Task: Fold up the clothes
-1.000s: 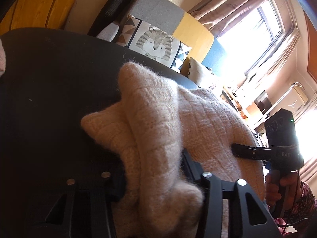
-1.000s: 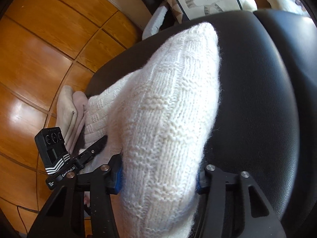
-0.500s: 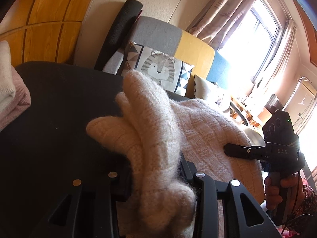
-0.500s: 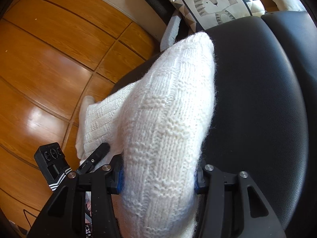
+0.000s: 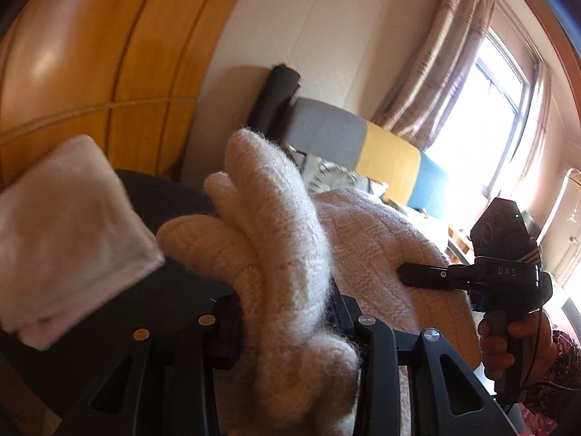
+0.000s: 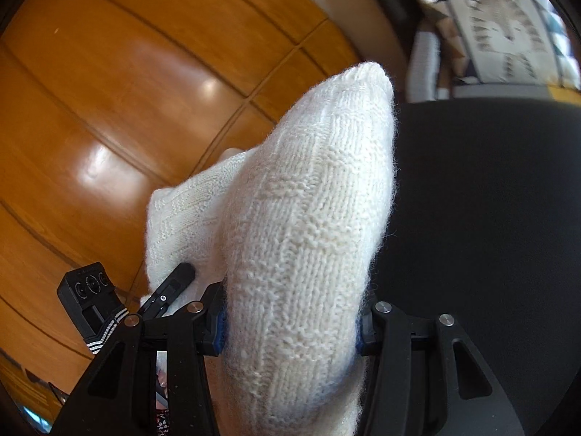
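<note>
Knitwear in both tongs: left gripper [image 5: 287,312] and right gripper [image 6: 290,323] each clamp the cream sweater [image 6: 308,200], seemingly soft, bulky, best pinched at folds

Cream knit sweater [image 5: 276,254] – chunky, fuzzy, bunched into thick folds, lifted above the black seat [image 6: 483,218]. Folded pale-pink garment [image 5: 69,232] – flat, neat, at the seat's left edge, apart from the sweater.
</note>
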`<action>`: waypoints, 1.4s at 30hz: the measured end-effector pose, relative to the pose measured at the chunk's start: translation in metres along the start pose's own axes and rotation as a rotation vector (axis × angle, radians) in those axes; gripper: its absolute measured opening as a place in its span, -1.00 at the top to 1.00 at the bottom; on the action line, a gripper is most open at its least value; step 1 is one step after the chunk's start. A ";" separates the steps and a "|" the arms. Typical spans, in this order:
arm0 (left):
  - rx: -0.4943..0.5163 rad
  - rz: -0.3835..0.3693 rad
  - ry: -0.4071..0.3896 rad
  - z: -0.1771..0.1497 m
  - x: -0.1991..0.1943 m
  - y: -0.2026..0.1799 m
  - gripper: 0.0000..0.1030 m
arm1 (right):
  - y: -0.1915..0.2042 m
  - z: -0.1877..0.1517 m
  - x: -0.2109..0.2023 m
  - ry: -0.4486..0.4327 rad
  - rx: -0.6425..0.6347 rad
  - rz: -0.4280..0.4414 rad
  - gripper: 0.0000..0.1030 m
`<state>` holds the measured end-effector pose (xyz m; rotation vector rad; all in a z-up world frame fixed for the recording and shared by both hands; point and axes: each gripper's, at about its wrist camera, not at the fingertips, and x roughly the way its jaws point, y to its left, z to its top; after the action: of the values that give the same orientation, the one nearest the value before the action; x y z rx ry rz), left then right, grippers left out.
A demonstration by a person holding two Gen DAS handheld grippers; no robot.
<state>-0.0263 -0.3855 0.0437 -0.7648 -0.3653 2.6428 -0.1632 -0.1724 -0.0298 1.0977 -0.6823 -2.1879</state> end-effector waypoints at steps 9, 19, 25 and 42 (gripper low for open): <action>-0.053 0.243 -0.144 0.069 -0.064 0.117 0.27 | 0.098 0.095 0.158 0.103 -0.109 0.145 -0.01; -0.272 0.447 -0.226 0.083 -0.063 0.277 0.26 | 0.138 0.141 0.332 0.195 -0.220 0.194 -0.01; -0.381 0.451 -0.139 0.053 -0.026 0.346 0.12 | 0.103 0.136 0.367 0.204 -0.195 0.216 -0.09; -0.298 0.654 -0.385 0.051 -0.098 0.323 -0.27 | 0.155 0.151 0.294 -0.128 -0.483 0.067 -0.35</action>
<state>-0.0647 -0.7239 0.0207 -0.5074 -0.7296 3.4193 -0.3884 -0.4580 -0.0017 0.6798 -0.2139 -2.2156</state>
